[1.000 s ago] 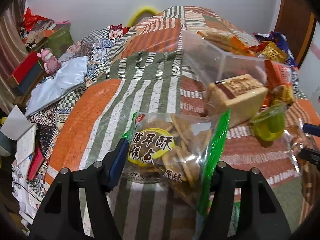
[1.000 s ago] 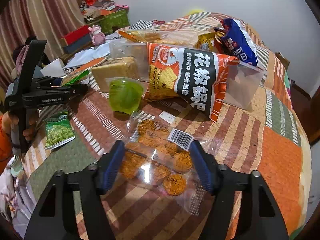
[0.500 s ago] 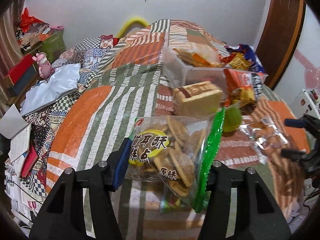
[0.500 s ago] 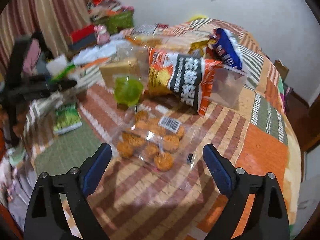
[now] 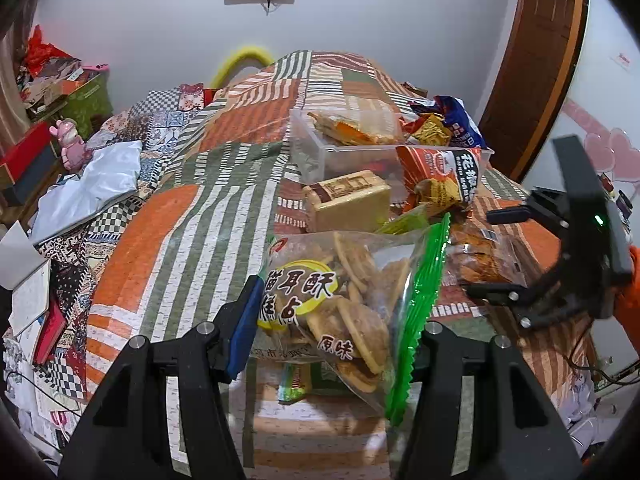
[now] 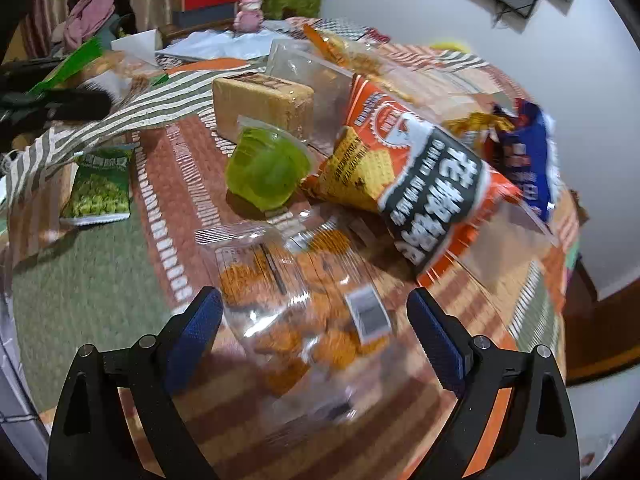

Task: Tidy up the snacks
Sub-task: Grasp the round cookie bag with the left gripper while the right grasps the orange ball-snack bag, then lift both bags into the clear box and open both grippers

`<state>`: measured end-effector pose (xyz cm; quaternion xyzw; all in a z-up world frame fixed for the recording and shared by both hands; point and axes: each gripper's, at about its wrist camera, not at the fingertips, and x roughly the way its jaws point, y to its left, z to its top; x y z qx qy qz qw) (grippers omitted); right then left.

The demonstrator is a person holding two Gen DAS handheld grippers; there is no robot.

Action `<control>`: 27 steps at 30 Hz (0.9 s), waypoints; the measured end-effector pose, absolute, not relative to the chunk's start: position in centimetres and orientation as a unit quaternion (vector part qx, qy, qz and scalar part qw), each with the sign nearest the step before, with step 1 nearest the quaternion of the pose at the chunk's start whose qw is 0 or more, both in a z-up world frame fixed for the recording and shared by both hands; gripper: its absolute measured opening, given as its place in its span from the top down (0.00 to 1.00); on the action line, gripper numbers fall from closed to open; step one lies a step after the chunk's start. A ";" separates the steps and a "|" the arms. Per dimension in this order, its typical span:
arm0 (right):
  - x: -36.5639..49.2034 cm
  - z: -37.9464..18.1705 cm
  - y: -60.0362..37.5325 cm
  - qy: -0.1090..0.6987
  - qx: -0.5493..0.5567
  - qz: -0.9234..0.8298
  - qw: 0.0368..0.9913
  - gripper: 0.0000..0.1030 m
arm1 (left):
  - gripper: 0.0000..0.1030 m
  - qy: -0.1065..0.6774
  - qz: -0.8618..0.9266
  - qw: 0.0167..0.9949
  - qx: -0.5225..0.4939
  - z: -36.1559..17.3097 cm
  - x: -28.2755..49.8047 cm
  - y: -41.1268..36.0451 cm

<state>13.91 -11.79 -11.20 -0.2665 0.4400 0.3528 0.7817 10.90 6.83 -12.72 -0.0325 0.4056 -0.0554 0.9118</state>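
My left gripper (image 5: 332, 324) is shut on a clear bag of round biscuits (image 5: 344, 312) with a green edge and yellow label, held above the quilted bed. My right gripper (image 6: 316, 332) is open and empty, its fingers either side of a clear bag of orange crisps (image 6: 304, 312) lying on the quilt; it also shows in the left wrist view (image 5: 560, 248). A clear plastic bin (image 5: 320, 152) holding snack packs stands beyond. An orange and black chip bag (image 6: 420, 184) leans at the bin.
A tan wrapped block (image 6: 260, 104), a green jelly cup (image 6: 266, 172) and a green pea packet (image 6: 100, 192) lie on the quilt (image 5: 192, 216). A blue bag (image 6: 524, 160) sits by the bin. Clutter, boxes and a pink toy (image 5: 70, 148) lie left of the bed.
My left gripper has risen and pulled back with the biscuit bag. My right gripper has opened wide, let the crisp bag lie, and swung closer over it.
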 end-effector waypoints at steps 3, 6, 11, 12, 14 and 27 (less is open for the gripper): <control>15.5 -11.9 -11.6 0.489 -0.220 0.370 0.759 0.10 | 0.46 0.408 -0.057 0.911 -0.032 -12.9 11.2 6.7; 16.2 -12.5 -12.3 0.513 -0.177 0.375 0.751 0.12 | 0.46 0.410 -0.057 0.910 -0.032 -13.1 11.5 6.8; 15.1 -12.5 -13.4 0.498 -0.161 0.365 0.770 0.33 | 0.46 0.412 -0.056 0.909 -0.035 -13.2 11.9 6.7; 14.9 -12.4 -13.6 0.498 -0.156 0.362 0.773 0.35 | 0.46 0.411 -0.057 0.909 -0.036 -13.1 11.9 6.7; 14.3 -12.3 -13.9 0.497 -0.144 0.357 0.778 0.38 | 0.46 0.408 -0.057 0.910 -0.036 -12.9 11.9 6.5; 11.9 -7.6 -17.2 0.454 -0.093 0.357 0.811 0.45 | 0.46 0.374 -0.056 0.925 -0.043 -9.6 12.7 5.8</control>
